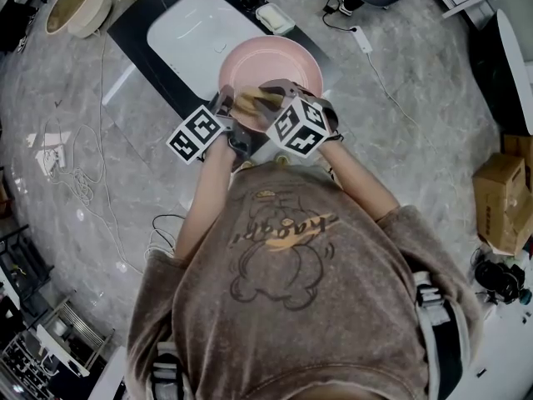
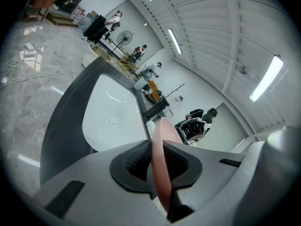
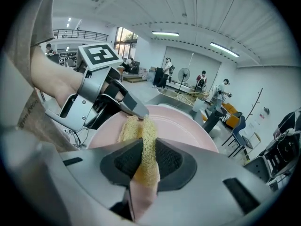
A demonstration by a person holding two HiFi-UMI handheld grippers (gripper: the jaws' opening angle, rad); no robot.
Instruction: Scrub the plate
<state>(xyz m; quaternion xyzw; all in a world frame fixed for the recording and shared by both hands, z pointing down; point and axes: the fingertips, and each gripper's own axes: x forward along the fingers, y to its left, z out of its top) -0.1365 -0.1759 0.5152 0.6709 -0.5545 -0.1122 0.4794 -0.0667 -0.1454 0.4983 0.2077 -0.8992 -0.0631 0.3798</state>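
A pink plate (image 1: 279, 65) is held up over a white basin (image 1: 187, 36). My left gripper (image 1: 229, 107) is shut on the plate's near-left rim; in the left gripper view the plate (image 2: 162, 168) shows edge-on, pinched between the black pads. My right gripper (image 1: 271, 100) is shut on a yellow mesh scrubbing cloth (image 1: 254, 100) that lies on the plate's face. In the right gripper view the cloth (image 3: 143, 147) is clamped between the pads and spreads onto the plate (image 3: 176, 128), right beside the left gripper (image 3: 134, 111).
The white basin sits in a dark counter (image 1: 137, 23) with a small white soap dish (image 1: 275, 17) behind it. Cables (image 1: 366, 52) trail over the marble floor. Cardboard boxes (image 1: 500, 194) stand at the right, a round basket (image 1: 75, 2) at far left.
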